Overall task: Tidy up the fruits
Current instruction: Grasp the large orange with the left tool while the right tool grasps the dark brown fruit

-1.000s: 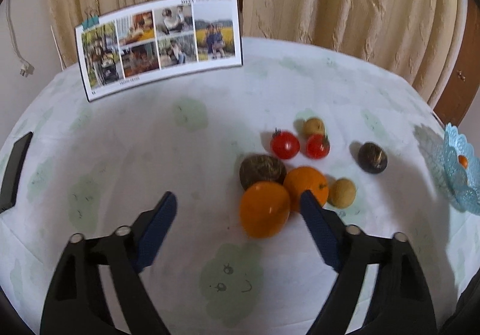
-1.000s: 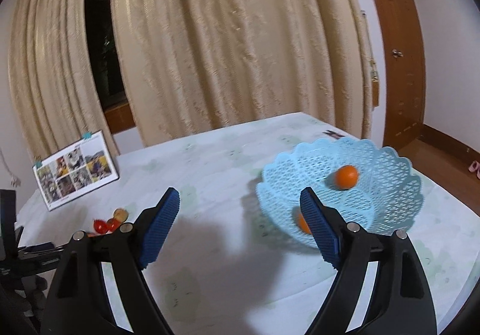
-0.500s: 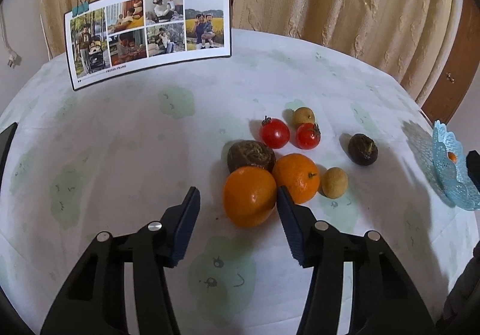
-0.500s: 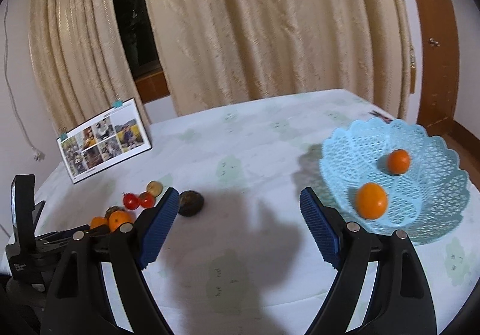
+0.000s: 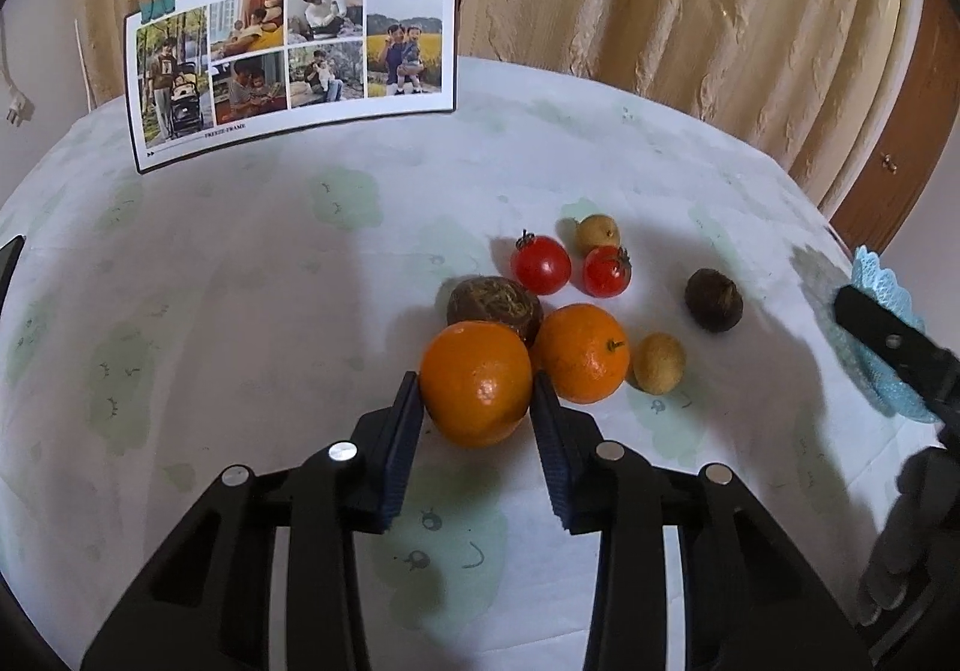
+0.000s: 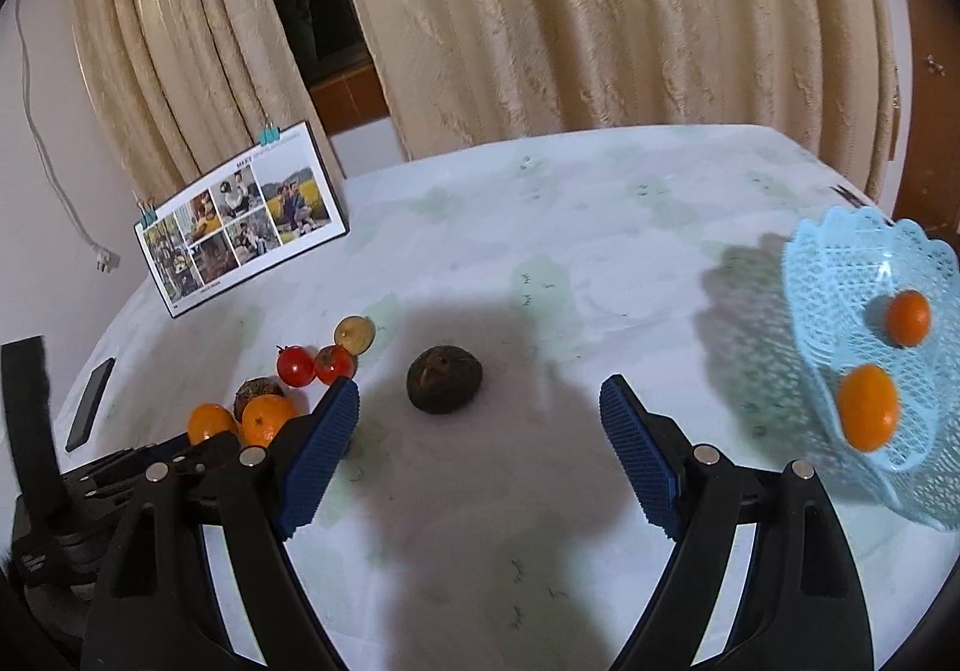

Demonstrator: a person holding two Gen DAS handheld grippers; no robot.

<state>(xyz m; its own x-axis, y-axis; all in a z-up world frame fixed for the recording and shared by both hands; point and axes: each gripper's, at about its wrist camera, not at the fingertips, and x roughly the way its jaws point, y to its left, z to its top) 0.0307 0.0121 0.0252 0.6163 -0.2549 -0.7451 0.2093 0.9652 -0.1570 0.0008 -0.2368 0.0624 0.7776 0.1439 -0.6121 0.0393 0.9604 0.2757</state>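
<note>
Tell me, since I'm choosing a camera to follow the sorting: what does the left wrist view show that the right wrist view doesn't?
Left wrist only: the left gripper, its jaws just closed, pressing its pads on the front orange, and the small tan fruit beside the second orange.

Right wrist only: the two oranges inside the blue basket, and the right gripper open, holding nothing.

Both: the tomatoes, dark brown fruit, photo card.
</note>
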